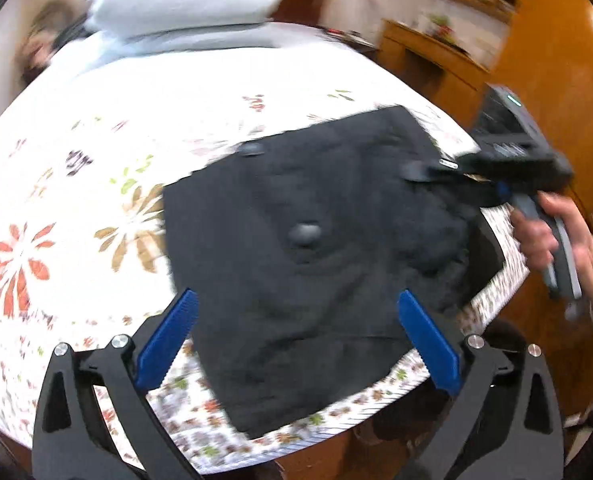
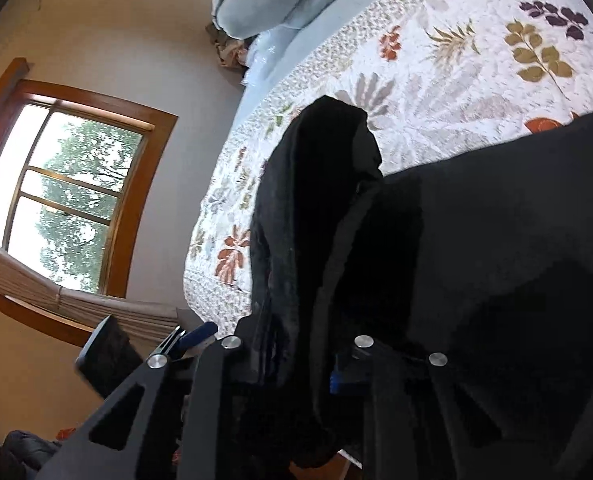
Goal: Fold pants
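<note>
Black pants (image 1: pixel 280 184) lie flat on a floral quilt (image 1: pixel 96 140), a round button (image 1: pixel 306 234) showing near their middle. My left gripper (image 1: pixel 296 300) hovers over the near part of the pants, blue pads spread wide, nothing between them. At the right, a hand (image 1: pixel 536 240) holds my right gripper (image 1: pixel 428 172), its tips at the pants' far right edge. In the right wrist view a bunched fold of the black pants (image 2: pixel 328 184) rises from between the jaws of the right gripper (image 2: pixel 296 360), which is shut on it; the pads are hidden by cloth.
Grey pillows (image 1: pixel 184 4) are stacked at the bed's far end. Wooden furniture (image 1: pixel 436 60) and a wooden door stand to the right of the bed. A window (image 2: pixel 68 200) is in the wall beyond the bed's edge (image 2: pixel 200 272).
</note>
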{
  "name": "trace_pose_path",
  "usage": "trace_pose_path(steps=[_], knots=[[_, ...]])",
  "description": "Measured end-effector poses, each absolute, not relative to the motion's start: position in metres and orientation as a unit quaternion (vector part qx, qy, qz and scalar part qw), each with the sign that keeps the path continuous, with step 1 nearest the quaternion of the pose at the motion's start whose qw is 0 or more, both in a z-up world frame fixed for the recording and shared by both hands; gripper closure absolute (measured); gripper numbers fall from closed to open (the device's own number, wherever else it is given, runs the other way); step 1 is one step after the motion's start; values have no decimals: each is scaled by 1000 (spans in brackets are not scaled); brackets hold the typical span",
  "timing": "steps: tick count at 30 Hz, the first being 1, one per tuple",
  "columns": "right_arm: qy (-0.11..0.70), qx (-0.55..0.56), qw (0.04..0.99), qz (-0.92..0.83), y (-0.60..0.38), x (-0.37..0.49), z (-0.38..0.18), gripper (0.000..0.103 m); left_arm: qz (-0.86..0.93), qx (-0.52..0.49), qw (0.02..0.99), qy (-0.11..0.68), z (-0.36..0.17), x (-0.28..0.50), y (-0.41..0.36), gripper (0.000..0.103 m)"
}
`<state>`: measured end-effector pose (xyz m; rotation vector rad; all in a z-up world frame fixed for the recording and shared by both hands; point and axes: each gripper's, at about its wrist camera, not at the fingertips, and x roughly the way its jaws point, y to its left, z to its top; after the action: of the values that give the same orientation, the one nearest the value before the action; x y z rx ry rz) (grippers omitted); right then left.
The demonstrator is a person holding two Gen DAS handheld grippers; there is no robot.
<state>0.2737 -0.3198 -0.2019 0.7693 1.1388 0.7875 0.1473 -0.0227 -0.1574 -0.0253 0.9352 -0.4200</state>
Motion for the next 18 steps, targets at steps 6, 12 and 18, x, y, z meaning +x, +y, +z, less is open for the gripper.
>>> trace_pose_path(steps=[6, 12, 18], knots=[[493, 343, 714, 361, -337, 266, -173, 83, -161, -107, 859, 473, -164, 168, 9, 3], [472, 351, 737, 332, -388, 250, -159, 84, -166, -82, 870, 458, -155, 176, -19, 3], [479, 359, 748, 286, -430, 238, -174, 84, -158, -14, 886, 435, -142, 181, -58, 3]])
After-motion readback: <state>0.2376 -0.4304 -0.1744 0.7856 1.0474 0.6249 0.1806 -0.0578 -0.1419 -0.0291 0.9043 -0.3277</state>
